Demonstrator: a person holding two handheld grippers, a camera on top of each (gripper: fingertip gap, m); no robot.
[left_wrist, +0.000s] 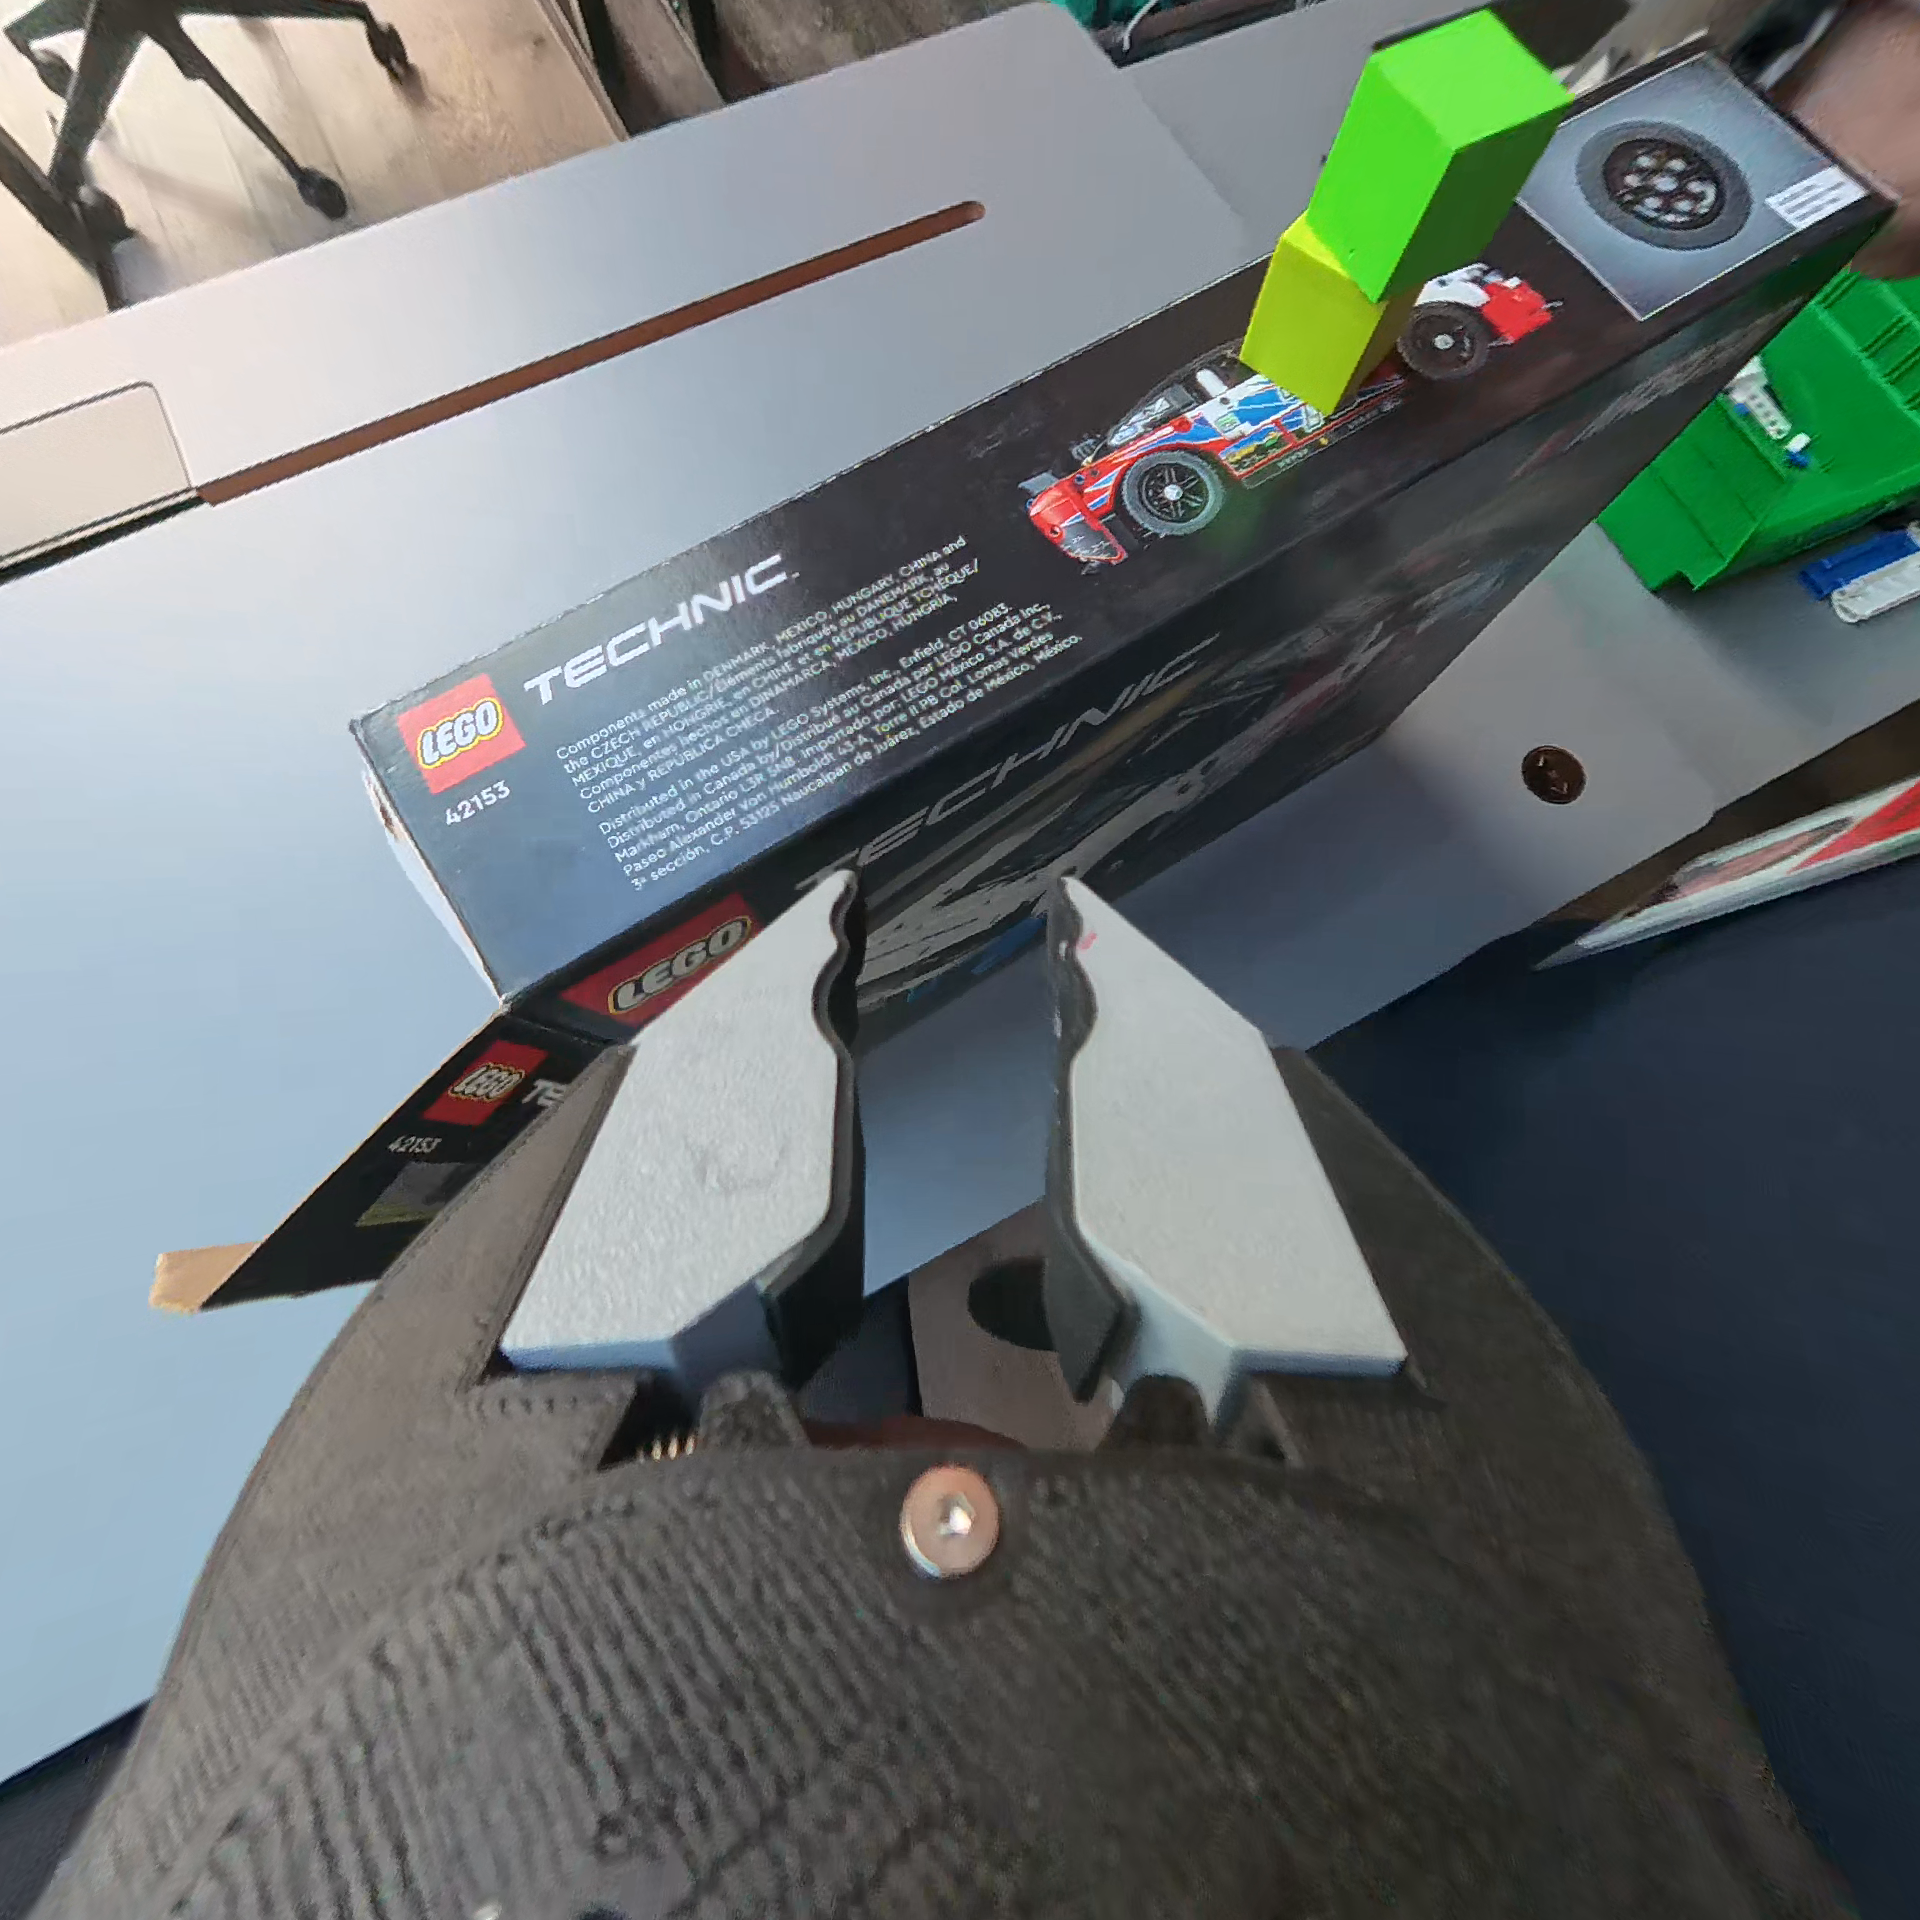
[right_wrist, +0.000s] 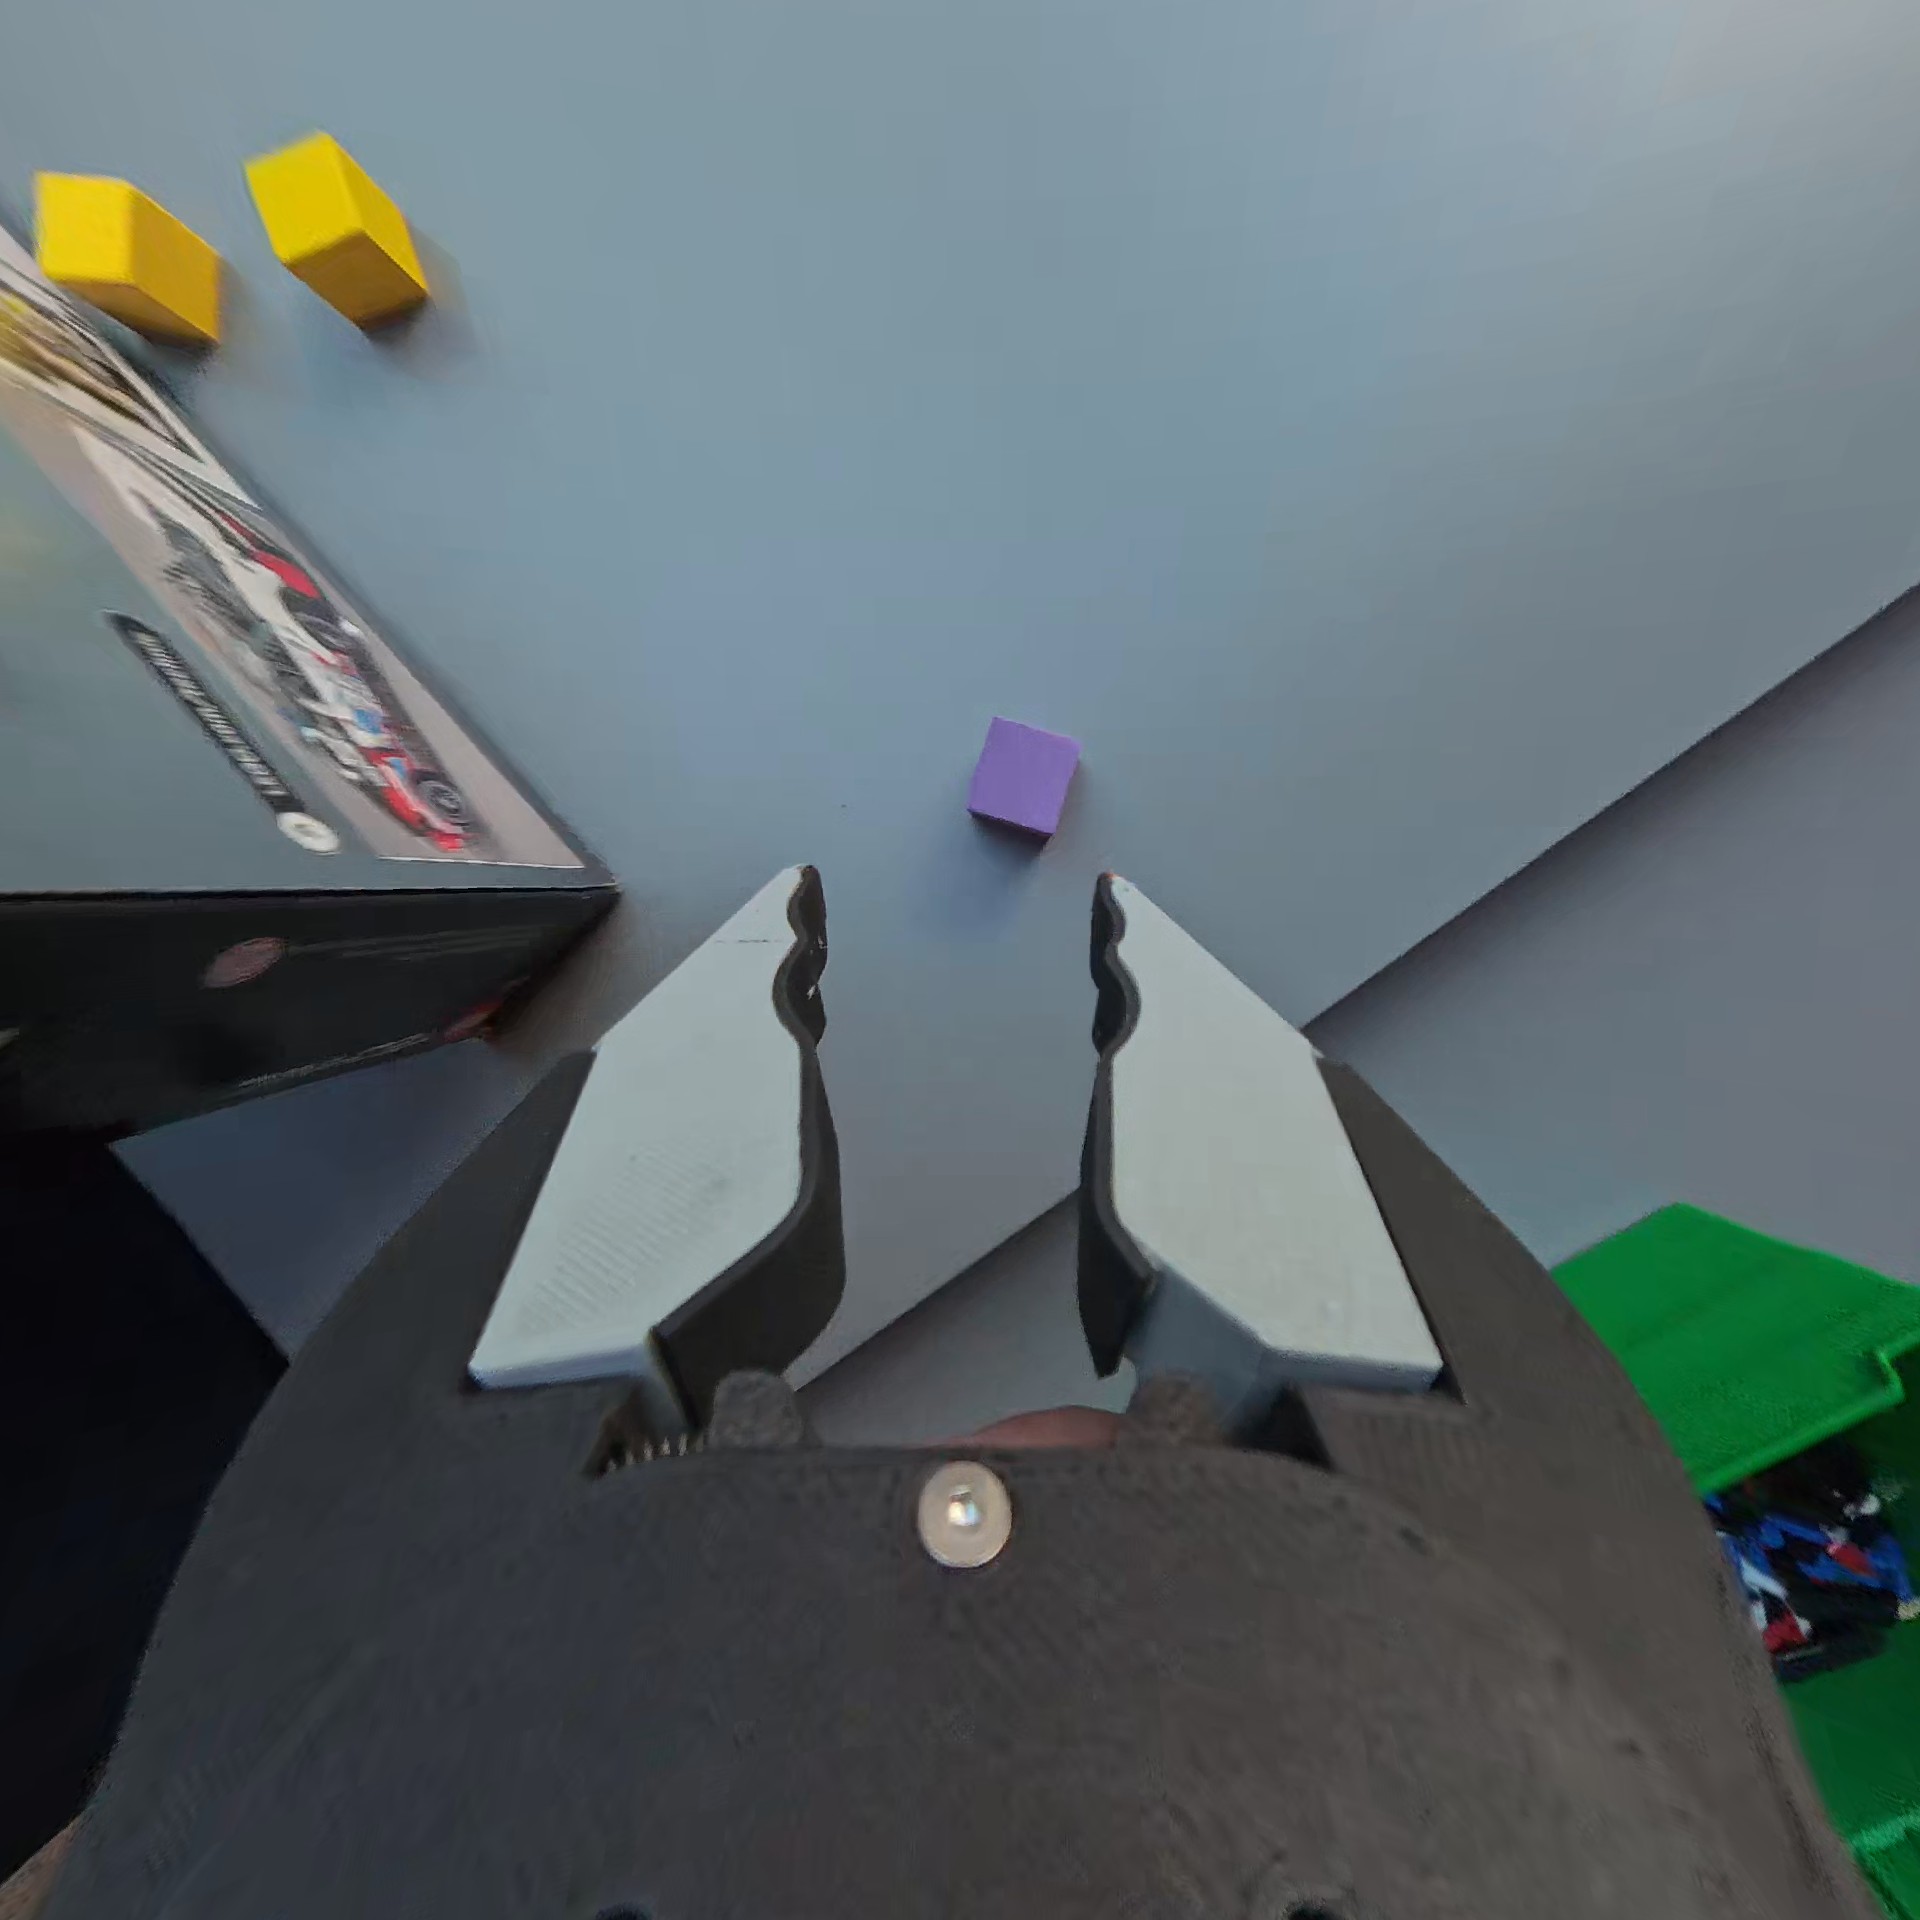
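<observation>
Grey table (right_wrist: 1143, 364), spread wide under both views. On it, a long dark box (left_wrist: 935, 623) printed with a race car, long axis running from near left to far right in the left wrist view, end flap hanging open at the near corner. Atop the box's far end, a stack of two blocks: green block (left_wrist: 1444, 156) tilted over a lime block (left_wrist: 1320, 312), touching, leaning.

At the right, a green bin (right_wrist: 1745, 1351) holding mixed small parts. Beyond the box's corner, two yellow blocks (right_wrist: 332, 229) side by side, apart from each other, well away from either tool.

Left gripper (left_wrist: 956, 904) hovering just before the box's near long side, fingers narrowly parted, nothing between the pads; whether the tips touch the cardboard, cannot tell.

Right gripper (right_wrist: 956, 883) pointing down at the table, fingers set wide and bare. Just ahead of the tips and slightly toward the right finger, a small purple cube (right_wrist: 1023, 774), flat on the table, not touched, nearer this gripper than the other. Box corner close off the left finger.
</observation>
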